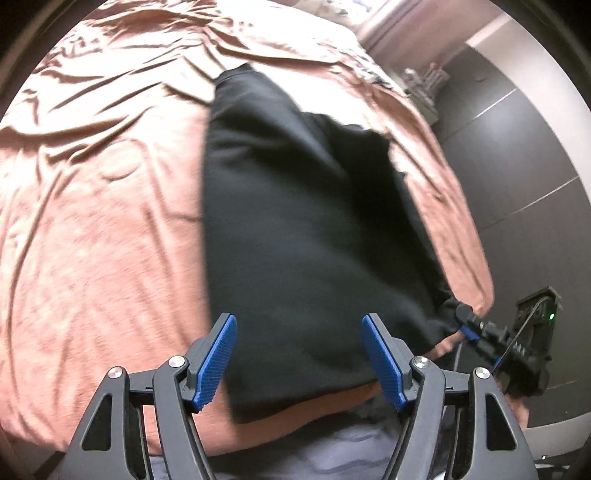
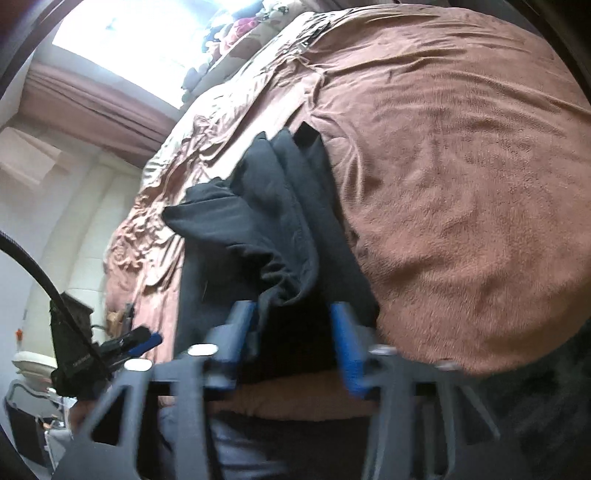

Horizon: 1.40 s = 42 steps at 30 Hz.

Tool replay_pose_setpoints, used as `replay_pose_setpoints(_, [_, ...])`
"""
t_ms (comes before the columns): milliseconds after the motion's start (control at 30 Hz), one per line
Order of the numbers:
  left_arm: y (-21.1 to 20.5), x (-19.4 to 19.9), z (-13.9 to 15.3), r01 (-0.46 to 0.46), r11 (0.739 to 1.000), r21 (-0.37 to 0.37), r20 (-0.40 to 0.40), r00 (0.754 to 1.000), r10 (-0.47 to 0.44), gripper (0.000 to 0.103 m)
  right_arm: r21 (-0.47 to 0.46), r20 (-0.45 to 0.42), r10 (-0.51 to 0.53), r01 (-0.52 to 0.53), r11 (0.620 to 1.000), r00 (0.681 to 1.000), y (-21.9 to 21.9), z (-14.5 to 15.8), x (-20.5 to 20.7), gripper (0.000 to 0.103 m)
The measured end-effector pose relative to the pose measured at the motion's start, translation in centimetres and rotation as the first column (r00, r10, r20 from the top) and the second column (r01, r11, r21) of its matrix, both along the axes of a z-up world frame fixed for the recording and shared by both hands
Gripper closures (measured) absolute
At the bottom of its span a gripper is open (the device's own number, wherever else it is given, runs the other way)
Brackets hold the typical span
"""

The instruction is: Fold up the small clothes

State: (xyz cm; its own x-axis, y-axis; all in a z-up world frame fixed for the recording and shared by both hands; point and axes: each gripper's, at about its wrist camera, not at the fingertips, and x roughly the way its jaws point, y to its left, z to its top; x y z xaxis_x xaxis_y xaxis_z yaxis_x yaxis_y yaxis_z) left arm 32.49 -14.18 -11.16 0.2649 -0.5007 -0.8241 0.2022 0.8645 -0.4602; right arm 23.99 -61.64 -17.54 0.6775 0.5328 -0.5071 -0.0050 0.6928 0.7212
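A black garment point(image 1: 295, 206) lies lengthwise on the pinkish-brown bedspread point(image 1: 92, 221), with its near edge at the bed's front. My left gripper point(image 1: 300, 356) hovers over that near edge, blue pads wide apart and nothing between them. My right gripper point(image 1: 466, 322) pinches the gathered near-right corner of the garment. In the blurred right wrist view the bunched black garment point(image 2: 280, 229) runs down between the blue pads of my right gripper point(image 2: 293, 334). The left gripper point(image 2: 147, 339) shows at the lower left there.
The bedspread point(image 2: 461, 184) is rumpled and reaches far beyond the garment. Dark panelled doors point(image 1: 517, 147) stand to the right of the bed. A bright window point(image 2: 129, 37) and a pile of soft things point(image 2: 236, 29) are at the far end. The person's pale clothing point(image 1: 332, 454) shows below.
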Motion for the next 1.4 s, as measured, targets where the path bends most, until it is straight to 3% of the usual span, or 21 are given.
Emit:
replay_pose_setpoints(33, [0.3,-0.1,-0.6,0.001,1.0,0.02,-0.013,1.0,-0.001,0.032,0.005,-0.009,-0.011,0.011,1.0,1.0,-0.1,-0.5,0.3,0.092])
replay_pose_setpoints(100, [1.7,-0.4,-1.4,0.01,0.999,0.034,-0.036,0.999,-0.009,0.032,-0.006,-0.021,-0.031,0.031,1.0,0.999,0.0,-1.3,0.5,0.094])
replay_pose_setpoints(200, [1.4,-0.5,-2.8,0.04,0.997,0.061,-0.075,0.997,-0.035,0.034,-0.023,-0.037,-0.044,0.043,0.999,0.998,0.1,-2.9,0.6,0.095])
replay_pose_setpoints(300, [0.8,-0.8,-4.2,0.077,0.994,0.083,-0.102,0.992,-0.069,0.045,0.006,-0.046,-0.058,0.058,0.998,0.997,-0.1,-4.3,0.6,0.096])
replay_pose_setpoints(467, [0.6,-1.1,-4.9,0.088,0.993,0.075,-0.115,0.99,-0.079,0.05,-0.011,-0.043,-0.03,0.03,0.999,0.999,0.3,-3.3,0.7,0.095])
replay_pose_setpoints(567, [1.0,-1.3,-3.9,0.077,0.996,0.039,-0.078,0.994,-0.074,0.051,-0.045,-0.009,-0.01,0.01,0.999,1.0,0.2,-1.5,0.6,0.089])
replay_pose_setpoints(700, [1.7,-0.8,-3.6,0.059,0.998,0.012,-0.023,0.998,-0.059,0.051,-0.08,0.048,0.008,-0.004,0.997,0.999,0.1,0.5,1.7,0.057])
replay_pose_setpoints(1000, [2.8,2.1,-2.7,0.004,1.0,-0.017,-0.002,1.0,-0.005,0.05,-0.188,0.133,0.094,-0.068,0.98,0.987,1.6,3.9,6.5,0.057])
replay_pose_setpoints(1400, [3.7,6.4,-2.1,-0.041,0.999,-0.036,0.01,0.999,0.041,0.05,-0.171,0.097,0.23,-0.211,0.962,0.968,3.9,4.1,17.5,0.056])
